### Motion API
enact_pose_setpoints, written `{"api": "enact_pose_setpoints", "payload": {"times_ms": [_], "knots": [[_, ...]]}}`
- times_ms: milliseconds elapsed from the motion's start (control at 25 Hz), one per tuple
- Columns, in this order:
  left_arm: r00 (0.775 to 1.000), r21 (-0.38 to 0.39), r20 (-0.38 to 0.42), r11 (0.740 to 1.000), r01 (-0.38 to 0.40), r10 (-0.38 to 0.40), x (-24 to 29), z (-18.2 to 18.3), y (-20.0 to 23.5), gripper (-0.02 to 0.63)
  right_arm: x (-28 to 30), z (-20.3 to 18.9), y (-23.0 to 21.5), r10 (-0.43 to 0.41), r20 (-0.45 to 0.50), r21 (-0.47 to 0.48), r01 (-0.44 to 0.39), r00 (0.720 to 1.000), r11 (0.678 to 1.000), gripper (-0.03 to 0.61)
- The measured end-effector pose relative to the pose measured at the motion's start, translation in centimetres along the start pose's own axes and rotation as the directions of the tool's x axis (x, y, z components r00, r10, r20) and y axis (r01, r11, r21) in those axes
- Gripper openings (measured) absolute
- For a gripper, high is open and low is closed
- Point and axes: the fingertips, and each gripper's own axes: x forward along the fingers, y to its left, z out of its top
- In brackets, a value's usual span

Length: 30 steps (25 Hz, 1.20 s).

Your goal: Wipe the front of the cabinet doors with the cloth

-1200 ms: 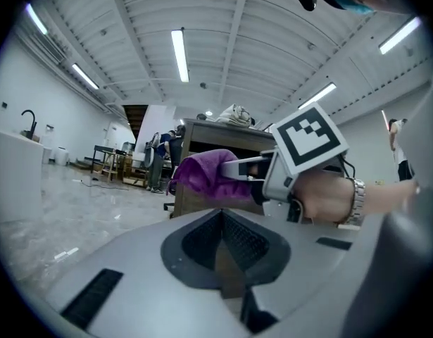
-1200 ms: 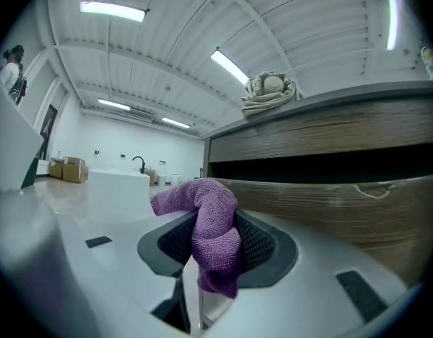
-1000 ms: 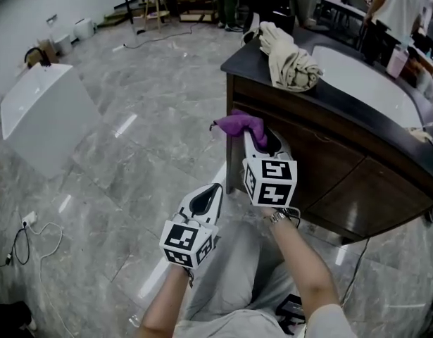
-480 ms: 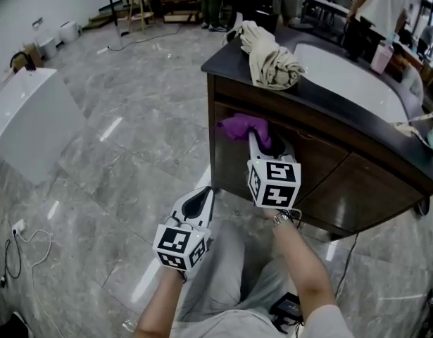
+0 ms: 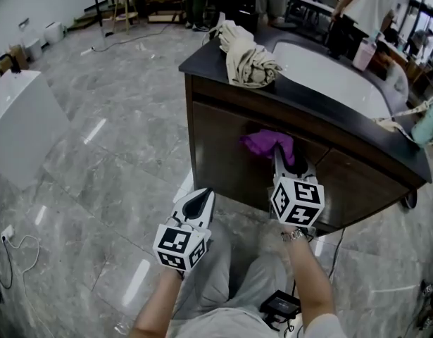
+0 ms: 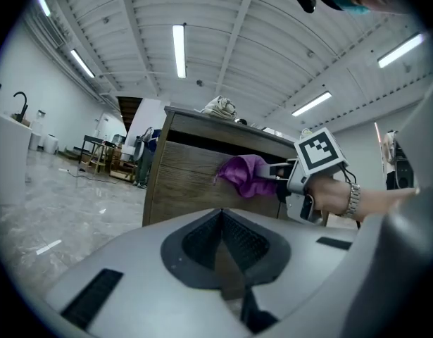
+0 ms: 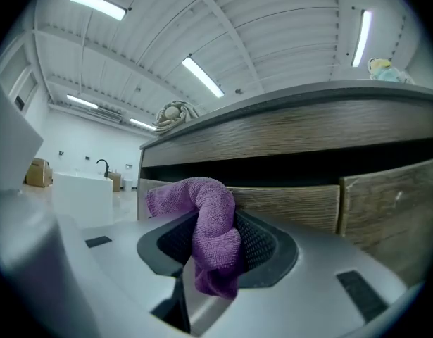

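1. Right tongs (image 7: 215,263) (image 5: 281,153): clamped on the purple cloth (image 7: 216,231), which is gripped at its middle. One end hangs down between the jaws and the other curls up and off to the left.
2. Purple cloth (image 5: 265,143) (image 6: 243,175): held up at the top of the cabinet door (image 5: 220,157), just below the dark gap under the worktop (image 5: 202,67). It appears to touch the wood.
3. Left tongs (image 6: 222,248) (image 5: 201,201): jaws together, nothing between them. They are held low and well apart from the cabinet, pointing toward it.
4. Cabinet: dark wood grain, with a second door (image 5: 357,189) to the right of the first.
5. Worktop: dark, carrying a beige bundle of fabric (image 5: 248,51) at its left end and a white basin (image 5: 329,72) beside it.
6. Floor (image 5: 96,189): grey marbled tile.
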Motion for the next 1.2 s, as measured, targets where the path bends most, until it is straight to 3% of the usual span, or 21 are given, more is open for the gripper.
{"api": "enact_pose_setpoints", "payload": {"times_ms": [240,560,760,1000,1200], "knots": [[0.998,0.009,0.004,0.997,0.070,-0.070,1.3,-0.1,-2.9,0.006,-2.6,-0.1,-4.0,-0.060,-0.007,-0.017,0.060,0.998,0.998,0.160],[0.995,0.002,0.013,0.995,0.099,-0.099,1.9,0.0,-4.0,0.006,-5.6,-0.5,-9.1,-0.158,-0.014,-0.015,0.158,0.987,0.987,0.160],[0.994,0.001,0.014,0.994,0.109,-0.109,1.8,0.0,-4.5,0.006,-6.8,-0.7,-9.8,-0.192,-0.017,0.045,0.193,0.981,0.980,0.158],[0.997,0.008,0.007,0.997,0.081,-0.081,0.8,-0.2,-3.2,0.006,-4.9,-2.2,-3.9,-0.082,-0.027,0.014,0.083,0.996,0.996,0.156],[0.999,0.019,-0.007,0.999,0.032,-0.032,-0.8,-0.5,-0.8,0.006,-1.6,-4.8,3.9,0.067,-0.067,0.014,-0.067,0.995,0.998,0.156]]}}
